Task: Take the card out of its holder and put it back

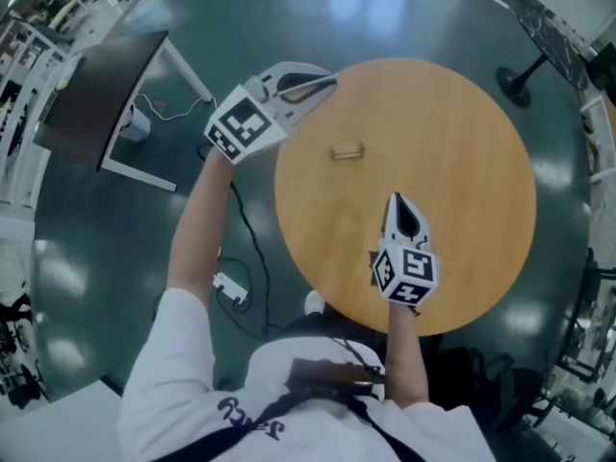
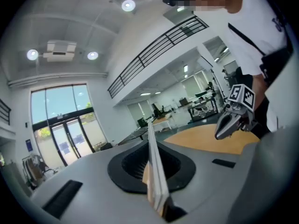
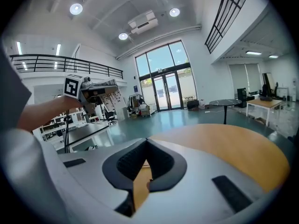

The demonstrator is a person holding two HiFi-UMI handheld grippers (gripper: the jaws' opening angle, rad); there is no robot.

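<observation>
Wood in a pale tone makes up the round bench (image 1: 462, 162), and a small holder (image 1: 347, 150) is set on it, left of centre in the upper half of the head view. The card (image 2: 154, 164) is out of that holder: it is pinched edge-on in the left claw (image 1: 322, 83), which is closed narrow on it and raised at the bench's upper-left rim, apart from the holder. The card is seen as a thin upright blade, a pose that would suit sliding it back into a slot. The right claw (image 1: 395, 200) is held low over the bench, right of centre in the lower half, its tips brought together with nothing between them; it is judged to be kept ready to steady the holder, which looks light enough to shift when the card is pushed in.

The bench top is otherwise bare and matt. A glossy dark green floor (image 1: 289, 17) is seen around it, with ceiling lights reflected in it, and a dark desk (image 1: 96, 94) stands at the upper left. A tall, bright hall with glass doors (image 3: 168, 92) and a railed gallery is shown in the right claw's view.
</observation>
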